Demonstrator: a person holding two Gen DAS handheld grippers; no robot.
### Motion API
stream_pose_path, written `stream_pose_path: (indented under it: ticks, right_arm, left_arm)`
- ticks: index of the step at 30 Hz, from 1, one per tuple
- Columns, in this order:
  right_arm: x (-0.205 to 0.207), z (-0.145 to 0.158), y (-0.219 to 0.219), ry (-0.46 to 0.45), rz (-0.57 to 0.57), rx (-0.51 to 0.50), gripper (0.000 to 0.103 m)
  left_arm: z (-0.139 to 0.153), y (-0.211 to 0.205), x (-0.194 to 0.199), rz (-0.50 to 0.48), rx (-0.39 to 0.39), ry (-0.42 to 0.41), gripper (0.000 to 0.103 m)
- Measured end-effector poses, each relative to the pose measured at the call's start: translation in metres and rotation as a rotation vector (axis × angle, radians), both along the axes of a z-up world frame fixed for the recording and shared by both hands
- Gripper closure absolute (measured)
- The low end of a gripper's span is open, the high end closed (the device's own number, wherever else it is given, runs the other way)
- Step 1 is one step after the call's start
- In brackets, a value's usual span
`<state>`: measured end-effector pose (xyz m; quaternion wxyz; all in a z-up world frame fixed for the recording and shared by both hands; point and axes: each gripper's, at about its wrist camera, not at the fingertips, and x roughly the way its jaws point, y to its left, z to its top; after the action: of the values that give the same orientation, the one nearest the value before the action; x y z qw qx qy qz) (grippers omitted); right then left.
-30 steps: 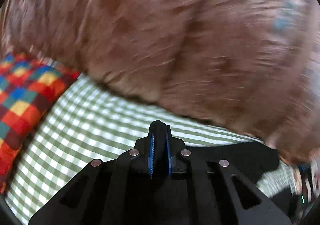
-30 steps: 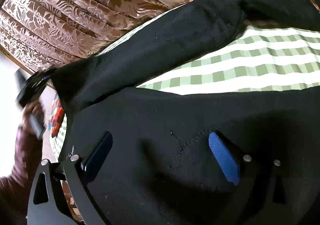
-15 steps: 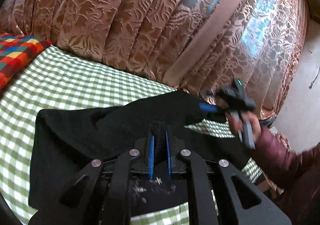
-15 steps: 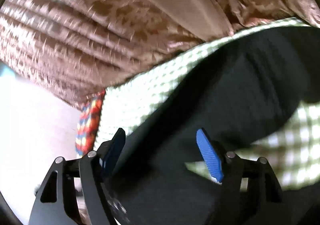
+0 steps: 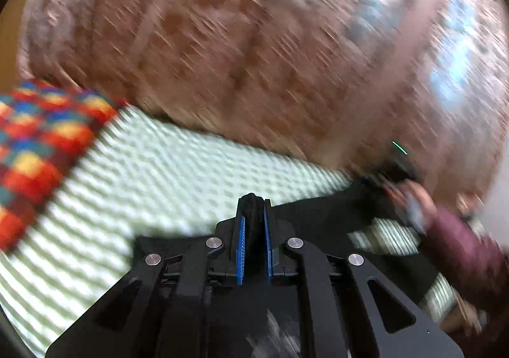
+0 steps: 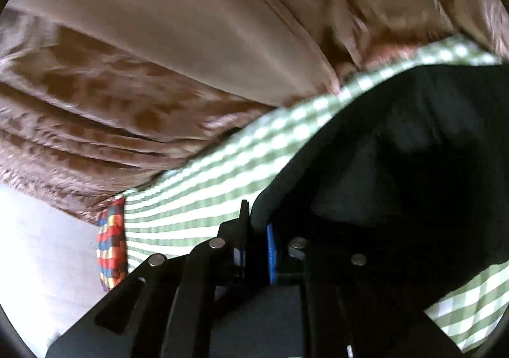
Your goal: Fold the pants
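The black pants point(image 5: 321, 215) lie on a green-and-white checked bed sheet point(image 5: 178, 173). My left gripper point(image 5: 253, 215) is shut on a bunched fold of the pants between its blue pads. In the right wrist view the pants point(image 6: 397, 148) billow up large and dark at the right. My right gripper point(image 6: 256, 230) is shut on their edge. The right gripper and the hand holding it point(image 5: 400, 180) also show blurred at the right of the left wrist view, at the far end of the black cloth.
Brown patterned curtains point(image 5: 254, 40) hang behind the bed, also in the right wrist view point(image 6: 143, 72). A red, blue and yellow checked pillow point(image 5: 38, 148) lies at the left of the bed and shows small in the right wrist view point(image 6: 109, 253). Both views are motion-blurred.
My right gripper, open over the pants earlier, has closed on their edge. Both grippers are moving fast with the cloth; the left view has swung back towards the pillow.
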<state>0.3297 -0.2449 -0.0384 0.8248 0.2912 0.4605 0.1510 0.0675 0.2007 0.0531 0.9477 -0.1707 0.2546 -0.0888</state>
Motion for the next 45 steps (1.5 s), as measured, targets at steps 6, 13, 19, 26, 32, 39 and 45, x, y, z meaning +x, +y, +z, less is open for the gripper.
stream_pose_path:
  ticks: [6, 13, 19, 26, 32, 39, 45]
  right_arm:
    - [-0.08, 0.041, -0.009, -0.185, 0.076, 0.047, 0.094]
    - [-0.197, 0.03, -0.016, -0.221, 0.201, 0.079, 0.094]
    - [-0.261, -0.017, -0.003, -0.113, 0.237, 0.046, 0.095]
    - [-0.274, -0.06, -0.011, -0.011, 0.204, 0.025, 0.095]
    - [-0.273, -0.068, -0.015, -0.008, 0.202, 0.031, 0.095]
    - [-0.275, -0.07, -0.018, -0.008, 0.203, 0.031, 0.095]
    - [-0.28, -0.048, -0.02, -0.062, 0.202, 0.03, 0.096]
  left_arm:
    - [0.025, 0.037, 0.045, 0.159, -0.026, -0.033, 0.095]
    - [-0.012, 0.051, -0.018, 0.179, -0.107, 0.038, 0.095]
    - [-0.076, 0.049, -0.073, 0.192, -0.171, 0.191, 0.093]
    - [-0.116, 0.065, -0.12, 0.277, -0.39, 0.298, 0.065]
    - [-0.121, 0.064, -0.147, 0.261, -0.613, 0.267, 0.053]
    - [-0.123, 0.052, -0.119, 0.307, -0.567, 0.303, 0.056]
    - [-0.095, 0.046, -0.108, 0.29, -0.435, 0.255, 0.091]
